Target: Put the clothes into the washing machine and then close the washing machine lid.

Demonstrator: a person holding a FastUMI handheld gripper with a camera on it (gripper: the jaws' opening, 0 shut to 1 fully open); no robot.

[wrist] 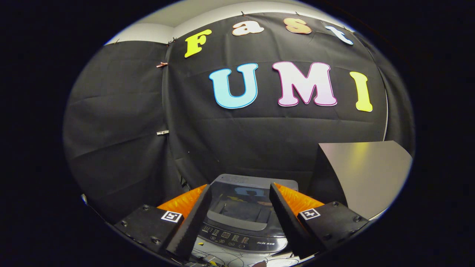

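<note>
So we're looking along the hand-held gripper and its two fingers are sitting spread wide apart with nothing pinched between them, just empty air. Down below the fingers there's a light surface with some thin cables trailing across it, hard to make out much more there.

Right in the gap between the fingers, and a bit below them, we're seeing the washing machine. Its control panel is facing us on the near edge, and behind that the dark glossy lid is lying flat, shut over the tub, picking up reflections. We aren't spotting any clothes from here.

Just beyond the right finger, a table with a pale grey top is standing beside the machine, rising higher than it. Behind everything the black cloth wall is hanging, creased, with a couple of clips holding it along a seam.
</note>
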